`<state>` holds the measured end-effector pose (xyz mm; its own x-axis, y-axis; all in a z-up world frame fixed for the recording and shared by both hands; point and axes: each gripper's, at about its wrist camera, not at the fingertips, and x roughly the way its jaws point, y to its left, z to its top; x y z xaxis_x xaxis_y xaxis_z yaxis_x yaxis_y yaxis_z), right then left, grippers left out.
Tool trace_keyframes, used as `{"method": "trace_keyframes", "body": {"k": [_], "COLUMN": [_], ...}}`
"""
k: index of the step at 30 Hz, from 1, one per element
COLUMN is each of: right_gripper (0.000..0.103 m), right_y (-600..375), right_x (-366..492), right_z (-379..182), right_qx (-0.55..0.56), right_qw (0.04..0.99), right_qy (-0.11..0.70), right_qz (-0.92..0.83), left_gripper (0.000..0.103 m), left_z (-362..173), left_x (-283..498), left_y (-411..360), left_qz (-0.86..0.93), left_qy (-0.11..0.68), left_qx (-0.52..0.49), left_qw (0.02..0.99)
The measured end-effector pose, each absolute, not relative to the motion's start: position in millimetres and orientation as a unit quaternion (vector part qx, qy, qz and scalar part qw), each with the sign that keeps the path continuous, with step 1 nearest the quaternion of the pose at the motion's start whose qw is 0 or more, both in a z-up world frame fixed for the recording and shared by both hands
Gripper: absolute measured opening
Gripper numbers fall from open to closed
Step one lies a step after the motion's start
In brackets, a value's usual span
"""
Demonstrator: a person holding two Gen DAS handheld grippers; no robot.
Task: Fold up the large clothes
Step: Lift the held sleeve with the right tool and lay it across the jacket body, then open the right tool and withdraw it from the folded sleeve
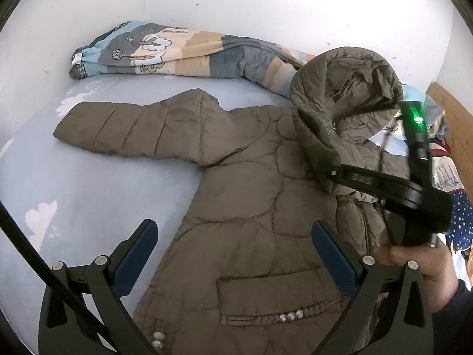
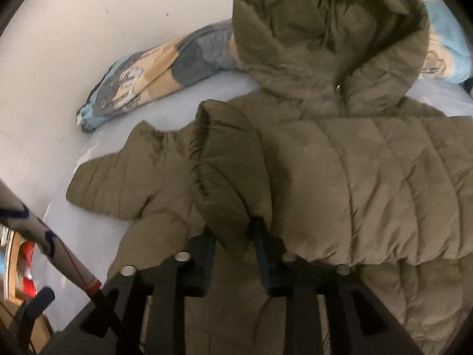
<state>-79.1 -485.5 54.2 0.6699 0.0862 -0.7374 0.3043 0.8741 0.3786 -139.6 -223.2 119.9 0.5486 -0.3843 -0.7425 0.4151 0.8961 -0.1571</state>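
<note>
An olive puffer jacket (image 1: 251,192) lies front up on a pale blue bed sheet (image 1: 74,183), with its hood (image 1: 340,88) standing up at the far end. One sleeve (image 1: 133,127) stretches out flat to the left. My left gripper (image 1: 235,227) hovers open over the jacket's lower front near the pocket, with nothing between its fingers. My right gripper (image 2: 235,230) has its jaws narrow, and the other sleeve's elastic cuff (image 2: 224,177) sits pinched between them, brought across the jacket's chest (image 2: 369,177). From the left wrist it shows as a black tool (image 1: 369,177) held by a hand (image 1: 419,263).
A rolled patterned quilt (image 1: 177,53) lies along the white wall behind the jacket. A wooden headboard (image 1: 452,112) and star-patterned fabric (image 1: 461,216) are at the right. A white rod (image 2: 59,245) crosses the lower left of the right wrist view. Bare sheet lies left of the jacket.
</note>
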Motion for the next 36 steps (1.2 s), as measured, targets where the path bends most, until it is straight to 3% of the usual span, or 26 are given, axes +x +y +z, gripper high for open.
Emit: {"method": "trace_keyframes", "body": {"k": [3, 7, 13, 19, 25, 36], "right_gripper": [0.052, 0.052, 0.053, 0.053, 0.051, 0.043], "right_y": [-486.4, -505.3, -591.1, -676.9, -715.5, -743.3], "right_x": [-93.8, -126.4, -190.2, -245.7, -248.7, -251.7], "right_z": [62.8, 91.1, 108.9, 82.9, 46.1, -2.9], "right_qx": [0.246, 0.252, 0.281, 0.328, 0.365, 0.379], "right_qw": [0.885, 0.897, 0.89, 0.852, 0.832, 0.81], "right_qy": [0.394, 0.364, 0.33, 0.328, 0.345, 0.374], "right_qz": [-0.027, -0.019, -0.144, -0.241, -0.236, -0.247], "left_gripper": [0.103, 0.103, 0.103, 0.103, 0.103, 0.103], "left_z": [118.3, 117.2, 115.8, 113.0, 100.1, 32.1], "left_x": [-137.4, -134.2, -125.5, -108.8, -68.4, -26.7], "left_y": [-226.0, -230.8, -248.6, -280.9, -341.0, -392.8], "left_qz": [-0.228, -0.233, -0.254, -0.265, -0.263, -0.215], "left_qy": [0.419, 0.421, 0.429, 0.426, 0.441, 0.513], "left_qx": [0.02, 0.021, 0.033, 0.06, 0.05, 0.104], "left_qw": [0.879, 0.876, 0.866, 0.863, 0.857, 0.824]}}
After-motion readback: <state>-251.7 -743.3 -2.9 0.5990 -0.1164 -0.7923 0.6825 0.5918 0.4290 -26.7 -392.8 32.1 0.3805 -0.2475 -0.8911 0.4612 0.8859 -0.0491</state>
